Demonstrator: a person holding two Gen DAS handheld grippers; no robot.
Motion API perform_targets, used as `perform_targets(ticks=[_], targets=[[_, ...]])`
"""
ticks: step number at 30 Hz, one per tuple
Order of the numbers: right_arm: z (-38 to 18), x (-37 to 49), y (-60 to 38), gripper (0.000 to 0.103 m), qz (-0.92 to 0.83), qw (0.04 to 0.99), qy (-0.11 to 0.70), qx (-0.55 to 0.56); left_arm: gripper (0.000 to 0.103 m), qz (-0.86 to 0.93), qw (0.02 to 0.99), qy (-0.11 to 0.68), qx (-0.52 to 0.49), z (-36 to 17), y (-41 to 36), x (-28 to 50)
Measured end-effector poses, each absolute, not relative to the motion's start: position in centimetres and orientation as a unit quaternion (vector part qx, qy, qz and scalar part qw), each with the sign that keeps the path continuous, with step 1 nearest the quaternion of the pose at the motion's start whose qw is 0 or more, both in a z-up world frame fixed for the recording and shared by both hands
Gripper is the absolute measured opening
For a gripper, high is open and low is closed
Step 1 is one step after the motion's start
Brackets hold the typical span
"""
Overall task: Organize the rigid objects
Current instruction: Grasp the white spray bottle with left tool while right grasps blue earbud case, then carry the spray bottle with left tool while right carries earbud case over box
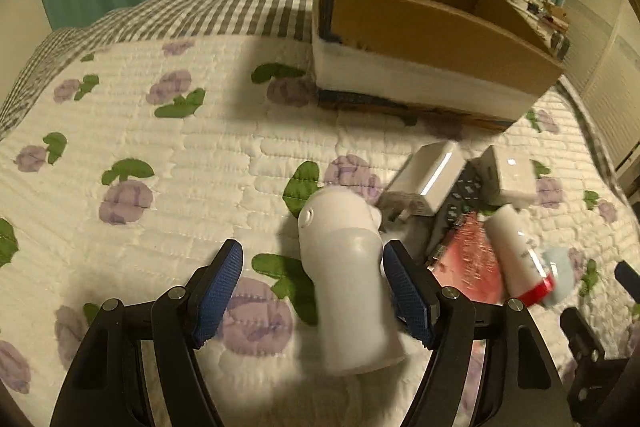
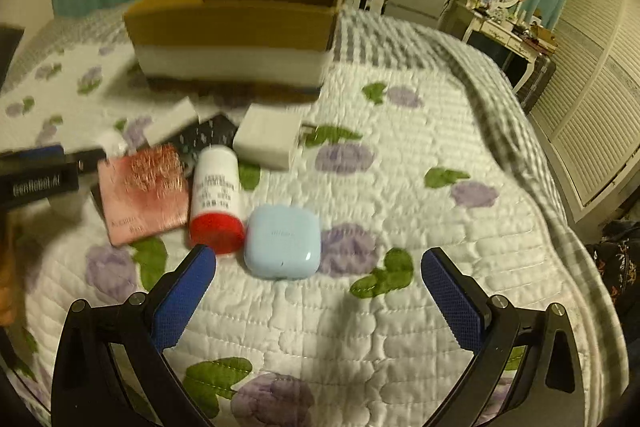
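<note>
The left gripper [image 1: 312, 281] stands wide around a white bottle [image 1: 346, 279] lying on the quilt [image 1: 180, 155], not clamping it. The right gripper [image 2: 318, 277] is wide and empty near a blue case [image 2: 282, 241]. "GenRobot.AI" shows on the left gripper's body; the print on the red-capped tube [image 2: 216, 195] is unreadable.

Right gripper [image 2: 318, 277] jaws spread wide, nothing between them, hovering over the floral quilt [image 2: 400, 327]. Just ahead lies a light blue case [image 2: 282, 241], touching a white bottle with red cap [image 2: 216, 197] on its side. Left of that, a pink card [image 2: 144, 193] overlapping a dark remote [image 2: 208, 137]. White charger block [image 2: 266, 137] further back. Open cardboard box [image 2: 236, 39] behind the pile. Left gripper [image 2: 52, 171] at left edge, blurred.
</note>
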State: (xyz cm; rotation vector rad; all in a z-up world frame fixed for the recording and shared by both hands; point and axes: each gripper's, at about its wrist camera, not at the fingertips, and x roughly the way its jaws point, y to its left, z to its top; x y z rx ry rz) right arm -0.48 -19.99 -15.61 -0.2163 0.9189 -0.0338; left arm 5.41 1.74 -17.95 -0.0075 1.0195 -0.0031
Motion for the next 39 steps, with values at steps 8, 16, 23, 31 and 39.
perform_targets(ticks=[8, 16, 23, 31, 39], targets=[[-18.6, 1.5, -21.4, 0.103, -0.026, 0.877, 0.474, -0.069, 0.075, 0.018, 0.87, 0.492, -0.015, -19.7, 2.1, 6.7], [-19.1, 2.2, -21.4, 0.09, -0.015, 0.881, 0.469, -0.063, 0.06, 0.018, 0.886, 0.463, -0.012, -19.2, 1.8, 6.2], [-19.3, 2.5, -21.0, 0.051, -0.001, 0.885, 0.462, -0.061, 0.043, 0.01, 0.89, 0.455, 0.002, -18.7, 1.5, 5.9], [-18.5, 1.8, -21.9, 0.051, 0.011, 0.893, 0.45, -0.017, 0.043, 0.001, 0.895, 0.446, 0.01, -17.6, 1.6, 4.6], [-15.6, -0.2, -22.0, 0.051, 0.018, 0.913, 0.409, -0.005, 0.043, -0.011, 0.914, 0.406, 0.0, -13.3, 1.3, 2.8]])
